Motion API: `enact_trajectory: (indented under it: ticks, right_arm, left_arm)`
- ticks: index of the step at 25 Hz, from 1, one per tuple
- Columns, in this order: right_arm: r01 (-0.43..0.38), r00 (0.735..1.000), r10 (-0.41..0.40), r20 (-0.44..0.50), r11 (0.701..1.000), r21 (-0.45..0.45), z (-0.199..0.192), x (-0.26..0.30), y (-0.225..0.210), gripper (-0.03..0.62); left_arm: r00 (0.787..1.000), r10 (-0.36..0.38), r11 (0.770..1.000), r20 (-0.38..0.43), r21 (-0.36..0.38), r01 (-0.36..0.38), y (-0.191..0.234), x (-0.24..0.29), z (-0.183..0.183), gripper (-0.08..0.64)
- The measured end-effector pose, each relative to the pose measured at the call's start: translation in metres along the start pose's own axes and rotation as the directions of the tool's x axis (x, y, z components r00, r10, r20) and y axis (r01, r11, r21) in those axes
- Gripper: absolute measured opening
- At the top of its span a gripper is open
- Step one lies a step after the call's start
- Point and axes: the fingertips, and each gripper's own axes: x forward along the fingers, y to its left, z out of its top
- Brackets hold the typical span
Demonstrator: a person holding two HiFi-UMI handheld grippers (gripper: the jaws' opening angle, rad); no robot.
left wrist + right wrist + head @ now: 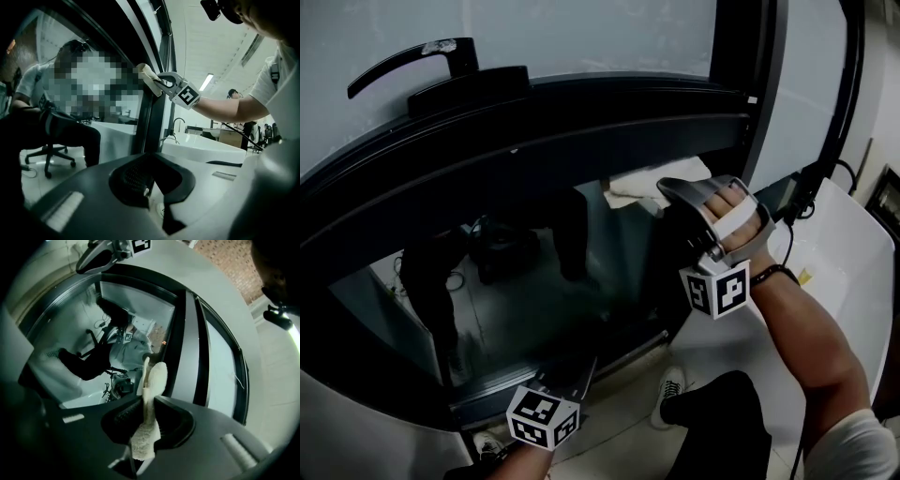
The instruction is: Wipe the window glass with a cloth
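Observation:
A white cloth is pressed against the window glass near the pane's upper right corner, and my right gripper is shut on it. In the right gripper view the cloth stands up between the jaws, its tip against the glass. My left gripper hangs low by the bottom frame, shut and holding nothing. From the left gripper view I see the right gripper and the cloth up beside the dark frame post.
A black window handle sticks out at the upper left above the thick dark frame. A white tub stands to the right below my arm. The glass reflects a seated person and an office chair. A white shoe shows on the floor.

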Motion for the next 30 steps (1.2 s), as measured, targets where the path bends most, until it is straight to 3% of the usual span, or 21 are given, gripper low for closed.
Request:
enact_trajectory:
  ticks: [6,11,15,30]
  right_arm:
    - [0.003,1.000,-0.003,0.001,1.000,-0.003,-0.009,0.021,0.007,0.060]
    - [0.008,1.000,-0.006,-0.016,0.990,0.140,-0.012,0.032,0.016,0.061]
    - [-0.011,1.000,0.013,-0.014,0.983,0.184,-0.010,0.039,0.027,0.061]
    - [-0.060,0.998,0.060,0.009,0.971,0.232,-0.007,0.044,0.051,0.061]
  left_arm:
    - [1.000,0.008,1.000,0.000,-0.009,-0.008,0.008,0.000,-0.002,0.017]
    - [1.000,0.009,1.000,-0.012,-0.027,-0.009,0.014,0.003,-0.008,0.017]
    - [1.000,0.008,0.999,-0.014,-0.033,-0.009,0.017,0.005,-0.008,0.017]
    - [0.999,-0.002,0.999,-0.035,-0.053,0.000,0.020,0.016,-0.016,0.017]
